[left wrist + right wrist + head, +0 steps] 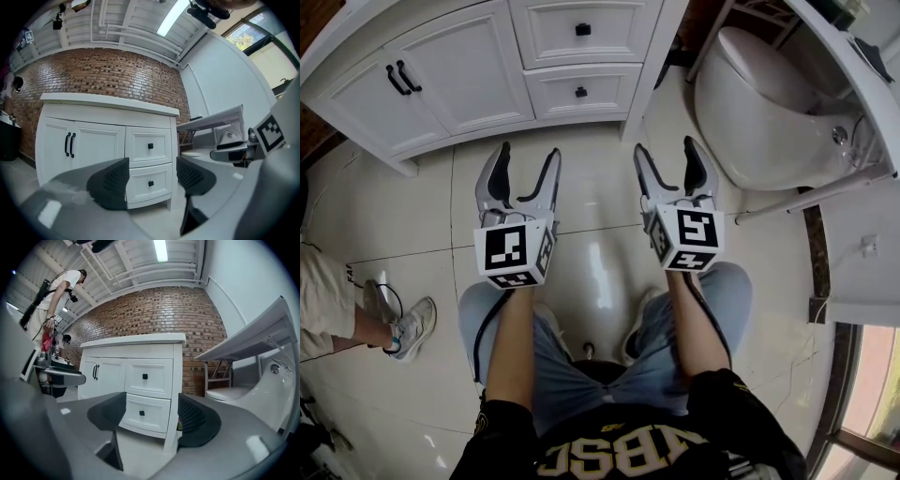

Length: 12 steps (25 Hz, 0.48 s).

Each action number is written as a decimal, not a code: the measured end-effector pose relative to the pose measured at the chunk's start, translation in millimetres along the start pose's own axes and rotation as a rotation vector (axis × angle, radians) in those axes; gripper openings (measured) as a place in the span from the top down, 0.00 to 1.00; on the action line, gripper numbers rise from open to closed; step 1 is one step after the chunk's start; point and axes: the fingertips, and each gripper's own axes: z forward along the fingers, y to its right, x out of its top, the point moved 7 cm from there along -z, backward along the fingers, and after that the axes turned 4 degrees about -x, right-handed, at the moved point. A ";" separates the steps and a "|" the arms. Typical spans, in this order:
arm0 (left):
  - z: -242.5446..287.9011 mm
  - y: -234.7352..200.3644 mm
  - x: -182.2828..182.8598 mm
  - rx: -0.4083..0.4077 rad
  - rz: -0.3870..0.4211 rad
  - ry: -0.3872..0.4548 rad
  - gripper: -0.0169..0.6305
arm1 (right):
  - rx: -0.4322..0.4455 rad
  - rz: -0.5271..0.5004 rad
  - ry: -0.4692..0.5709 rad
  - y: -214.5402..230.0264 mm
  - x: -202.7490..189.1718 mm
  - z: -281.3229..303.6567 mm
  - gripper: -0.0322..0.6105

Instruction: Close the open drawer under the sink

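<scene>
- The left claw (528, 157) and the right claw (666, 148) are held side by side above the floor (591, 272). Each is spread apart, and nothing is seen between the jaws in either gripper view.
- The white vanity (441, 84) is found at 12 o'clock from both claws and well apart from them. Its worktop (108, 102) is seen in the left gripper view; no sink can be made out.
- The lower drawer (558, 92) sits under the upper drawer (553, 30), at 12 o'clock between the two claws. It is judged to stand slightly proud of the cabinet face, though this cannot be told for certain.
- A toilet (759, 103) is seen at 2 o'clock, clear of the path.
- The step in hand is judged to be the approach: no drawer front is touched.
- For the next move, one claw would need to be carried forward and low, laid flat against the lower drawer front beside its knob, and pushed straight in.
</scene>
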 end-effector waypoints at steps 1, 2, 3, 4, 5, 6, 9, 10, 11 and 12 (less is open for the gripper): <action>-0.5 -0.4 0.4 0.002 0.002 0.001 0.49 | 0.007 -0.019 0.001 -4.9 0.2 -0.4 0.42; -1.3 -0.8 0.7 0.004 0.005 0.001 0.49 | 0.013 -0.052 0.007 -10.7 1.4 -0.9 0.42; -2.3 -1.7 0.9 0.009 0.007 0.001 0.48 | 0.019 -0.090 0.015 -16.9 3.0 -1.5 0.42; -3.4 -3.0 1.0 0.015 0.007 0.000 0.48 | 0.026 -0.125 0.022 -22.8 4.5 -2.0 0.42; -4.2 -4.7 1.0 0.021 0.004 -0.001 0.48 | 0.034 -0.147 0.027 -27.7 5.2 -2.1 0.42; -4.8 -6.5 0.9 0.025 -0.001 -0.001 0.47 | 0.043 -0.155 0.028 -31.2 4.9 -1.8 0.42; -4.6 -9.5 0.2 0.026 -0.018 -0.003 0.46 | 0.059 -0.134 0.016 -34.3 1.6 0.2 0.43; -4.4 -9.6 0.3 0.025 -0.020 -0.003 0.46 | 0.060 -0.129 0.013 -34.0 0.9 0.7 0.43; -4.1 -9.6 0.6 0.023 -0.020 -0.002 0.46 | 0.061 -0.125 0.011 -33.7 0.4 1.1 0.43; -3.9 -9.6 1.1 0.021 -0.019 0.000 0.46 | 0.061 -0.121 0.010 -33.4 0.2 1.6 0.43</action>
